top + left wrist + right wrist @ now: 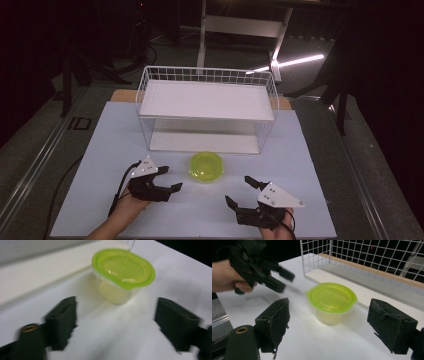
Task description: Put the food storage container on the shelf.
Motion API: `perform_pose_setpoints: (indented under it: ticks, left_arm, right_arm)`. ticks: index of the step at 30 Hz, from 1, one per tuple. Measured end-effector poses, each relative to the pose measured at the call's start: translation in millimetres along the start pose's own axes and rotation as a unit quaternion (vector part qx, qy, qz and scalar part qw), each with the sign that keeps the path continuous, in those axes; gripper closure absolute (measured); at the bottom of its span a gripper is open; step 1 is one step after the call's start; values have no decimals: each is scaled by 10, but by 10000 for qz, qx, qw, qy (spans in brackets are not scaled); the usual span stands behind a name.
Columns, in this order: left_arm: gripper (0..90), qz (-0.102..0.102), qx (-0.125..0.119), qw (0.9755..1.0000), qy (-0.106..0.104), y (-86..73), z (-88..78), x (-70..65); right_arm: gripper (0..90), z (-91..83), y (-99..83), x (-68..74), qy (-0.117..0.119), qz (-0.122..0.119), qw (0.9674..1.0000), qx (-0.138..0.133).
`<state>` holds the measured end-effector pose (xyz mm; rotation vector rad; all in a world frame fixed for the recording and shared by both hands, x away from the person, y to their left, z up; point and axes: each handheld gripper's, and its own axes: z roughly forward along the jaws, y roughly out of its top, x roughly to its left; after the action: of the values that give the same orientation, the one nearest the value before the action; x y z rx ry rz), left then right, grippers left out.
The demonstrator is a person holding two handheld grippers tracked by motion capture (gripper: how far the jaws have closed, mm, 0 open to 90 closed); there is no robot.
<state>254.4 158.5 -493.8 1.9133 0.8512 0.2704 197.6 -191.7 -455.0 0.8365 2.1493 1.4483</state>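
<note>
two hand-held grippers are hovering over the white desk with one small tub standing between them, toward the far side, just in front of the wire shelf rack. the tub is sitting upright and touching neither tool. the left hand-held gripper is spreading its jaws wide with nothing between them, and the tub is lying just ahead of it in the left gripper view. the right hand-held gripper is also standing wide and empty, aiming at the tub from the near right.

the tub is looking like thin clear plastic with a bright green snap-on lid, rounded in shape, tapering toward the base; whether anything is inside is hard to tell. it is probably going to feel light and a little springy, with smooth walls that may slip or tip under a sideways push. taking it across the body just under the lid's rim, with a gentle squeeze, is looking like the safest hold.
</note>
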Motion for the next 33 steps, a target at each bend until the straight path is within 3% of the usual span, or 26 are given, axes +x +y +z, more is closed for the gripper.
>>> perform_pose_setpoints:
  ticks: [1,3,7,11,14,16,18,21,23,26,28,33]
  left_arm:
    - [125,-24,-137,9999,-35,36,-45,-22]
    - [27,-27,-311,9995,-54,83,-93,-55]
    - [22,-55,-552,9984,-125,174,-142,-117]
    - [22,27,-545,9981,-284,263,-138,-156]
    - [23,98,-578,9979,-292,316,-110,-164]
    - [23,183,-545,9982,-149,344,-87,-164]
    - [24,85,-576,9982,-144,372,-55,-152]
    - [23,-140,-639,9977,-150,416,-9,-123]
    - [24,-275,-582,9977,-191,455,38,-97]
    - [24,-263,-352,9990,-90,510,110,-82]
    - [24,-181,-252,9995,19,545,170,-89]
    - [24,-280,-105,9995,-34,614,316,-48]
  right_arm:
    - [175,4,9,7,-15,-40,10000,26]
    - [175,13,37,17,5,-67,10000,40]
    - [175,25,108,14,68,-77,9999,78]
    - [138,64,181,-57,80,19,9999,86]
    - [132,114,237,-116,127,6,9999,47]
    - [124,161,273,-151,53,-100,9999,31]
    - [122,212,306,-190,66,-135,9999,-84]
    - [124,307,359,-233,-27,-71,9998,164]
    - [125,364,385,-274,1,24,9999,159]
    - [125,471,409,-363,191,434,9985,267]
    - [115,539,415,-385,155,391,9987,272]
    - [135,690,385,-450,100,468,9982,353]
